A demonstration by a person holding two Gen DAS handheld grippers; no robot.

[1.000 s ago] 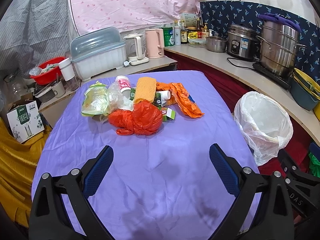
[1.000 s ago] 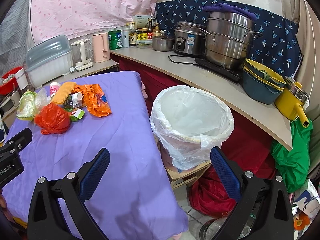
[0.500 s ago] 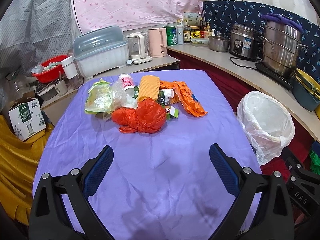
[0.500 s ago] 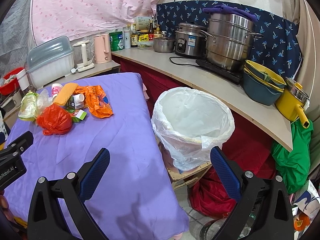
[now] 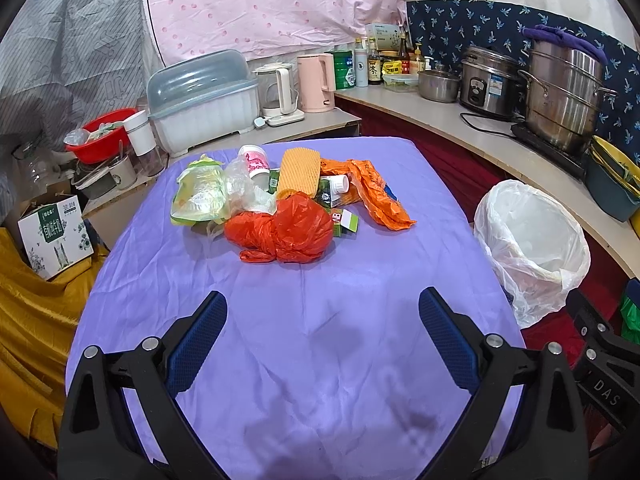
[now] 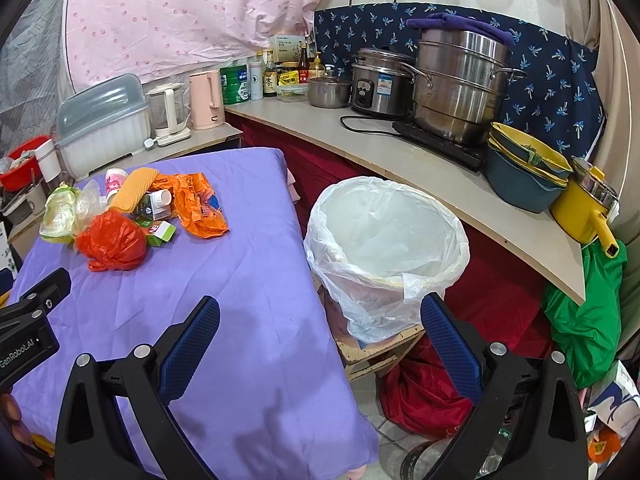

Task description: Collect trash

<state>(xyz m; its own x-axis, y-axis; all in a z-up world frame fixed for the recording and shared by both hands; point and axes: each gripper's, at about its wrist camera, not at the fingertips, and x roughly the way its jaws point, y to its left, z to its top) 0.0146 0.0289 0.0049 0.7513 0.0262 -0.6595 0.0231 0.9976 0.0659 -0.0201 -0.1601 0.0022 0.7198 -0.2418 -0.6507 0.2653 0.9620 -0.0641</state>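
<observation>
Both hand-held grippers, left (image 5: 322,312) and right (image 6: 320,318), still gape empty; the trash pile (image 5: 286,200) near the worktop's far edge looks slightly closer now.

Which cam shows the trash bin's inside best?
Right wrist: the lined trash bin sits near centre, mouth open to the camera, interior visible and looks empty. Left wrist shows the same bin only at the right edge, smaller and more oblique.

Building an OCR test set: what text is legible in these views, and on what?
"DAS" on the right gripper body, seen from the left wrist.
"GenRobot.AI" on the left gripper body, seen from the right wrist.
Cardboard box, bottles, green tin, rice cooker sticker, trash pile packaging: printed, too small or blurred to read.
</observation>
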